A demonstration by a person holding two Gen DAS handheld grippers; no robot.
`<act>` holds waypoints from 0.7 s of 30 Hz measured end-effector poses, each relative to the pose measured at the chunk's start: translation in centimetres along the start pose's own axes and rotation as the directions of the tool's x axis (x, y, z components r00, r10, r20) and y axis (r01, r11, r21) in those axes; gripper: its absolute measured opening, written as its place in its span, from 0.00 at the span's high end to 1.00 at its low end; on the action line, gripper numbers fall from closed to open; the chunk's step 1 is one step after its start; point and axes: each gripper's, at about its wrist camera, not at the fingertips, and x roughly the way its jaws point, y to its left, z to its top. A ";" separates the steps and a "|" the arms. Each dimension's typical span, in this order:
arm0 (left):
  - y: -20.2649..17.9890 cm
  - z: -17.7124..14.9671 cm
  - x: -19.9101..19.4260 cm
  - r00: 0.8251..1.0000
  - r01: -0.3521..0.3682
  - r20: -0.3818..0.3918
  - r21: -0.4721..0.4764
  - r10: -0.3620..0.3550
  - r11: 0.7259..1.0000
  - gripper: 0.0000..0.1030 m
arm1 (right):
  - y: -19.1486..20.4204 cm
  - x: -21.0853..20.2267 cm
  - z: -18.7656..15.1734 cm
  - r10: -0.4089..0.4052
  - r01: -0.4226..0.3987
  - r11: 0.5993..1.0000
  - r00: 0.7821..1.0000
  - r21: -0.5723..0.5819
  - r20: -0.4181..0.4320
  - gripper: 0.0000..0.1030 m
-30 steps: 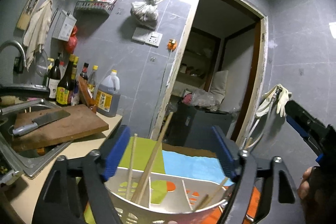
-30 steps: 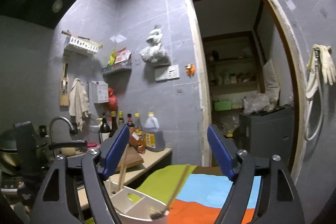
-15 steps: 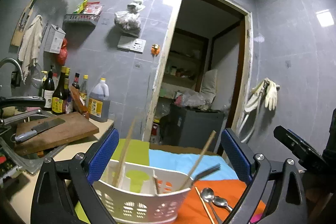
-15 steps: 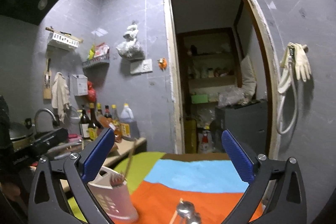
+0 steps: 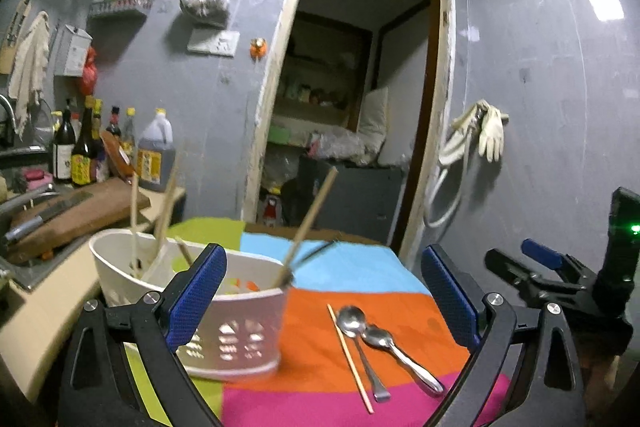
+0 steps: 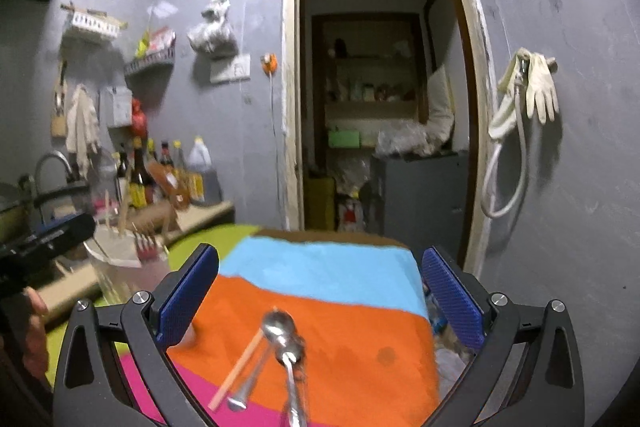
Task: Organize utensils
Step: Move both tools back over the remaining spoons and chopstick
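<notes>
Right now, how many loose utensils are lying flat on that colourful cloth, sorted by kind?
Spoons: 2, side by side on the orange stripe, the left spoon and the right spoon.
Single chopstick: 1, the chopstick lying just left of them.
Total: 3 loose on the cloth.
The white basket already holds others, too blurred to count.

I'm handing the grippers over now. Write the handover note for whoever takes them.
Left gripper: open, empty.
Right gripper: open, empty.
White utensil basket stands on the striped mat, left side, already holding chopsticks and what looks like a fork.
Still loose on the mat, right of the basket: two spoons and one chopstick.
Left to do: move those three into the basket.
</notes>
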 end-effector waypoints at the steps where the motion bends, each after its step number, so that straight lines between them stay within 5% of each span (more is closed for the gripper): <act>1: -0.4 -0.3 0.3 1.000 0.000 -0.016 0.009 0.000 1.000 0.07 | -0.2 0.2 -0.2 -0.002 0.002 1.000 1.000 -0.007 -0.017 0.00; 7: -2.5 -2.3 1.7 0.996 0.004 -0.091 0.059 0.001 0.998 0.07 | -1.6 1.8 -2.2 0.012 -0.015 1.000 0.990 -0.023 -0.138 0.03; 14: -3.9 -4.1 3.2 0.985 0.009 -0.174 0.114 0.011 0.993 0.10 | -2.2 3.2 -3.8 0.052 -0.063 0.997 0.970 -0.037 -0.236 0.27; 21: -4.4 -5.7 6.2 0.947 0.020 -0.320 0.153 0.031 0.988 0.48 | -2.2 4.7 -5.0 0.099 -0.118 0.992 0.941 -0.039 -0.324 0.39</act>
